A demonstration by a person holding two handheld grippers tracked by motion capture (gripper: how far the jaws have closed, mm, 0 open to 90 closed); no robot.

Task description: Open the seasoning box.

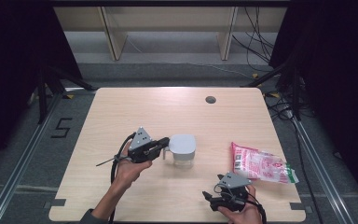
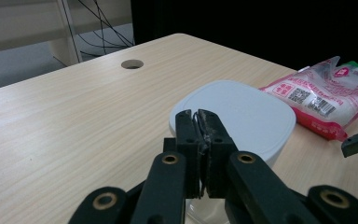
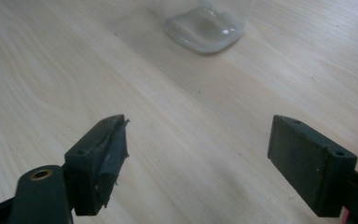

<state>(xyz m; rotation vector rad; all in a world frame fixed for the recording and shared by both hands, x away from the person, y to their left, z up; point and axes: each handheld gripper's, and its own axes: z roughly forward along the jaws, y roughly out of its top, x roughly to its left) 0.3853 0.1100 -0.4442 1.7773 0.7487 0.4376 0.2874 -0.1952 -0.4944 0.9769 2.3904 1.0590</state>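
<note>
A clear plastic jug with a white lid (image 1: 182, 143) stands in the middle of the wooden table (image 1: 168, 112). Its see-through handle is on its left side. My left gripper (image 1: 164, 142) reaches in from the left, its jaws pressed together at that handle. In the left gripper view, the left gripper (image 2: 200, 122) is shut just short of the lid (image 2: 242, 112), with clear plastic under the jaws. Near the front edge, my right gripper (image 1: 212, 198) is open and holds nothing. The right gripper (image 3: 200, 140) faces the jug's base (image 3: 205, 23) over bare wood.
A pink and white food bag (image 1: 261, 165) lies flat at the right of the table, also seen as the bag (image 2: 321, 93) beyond the lid. A round cable hole (image 1: 210, 99) sits near the far edge. Shelving and cables stand behind the table.
</note>
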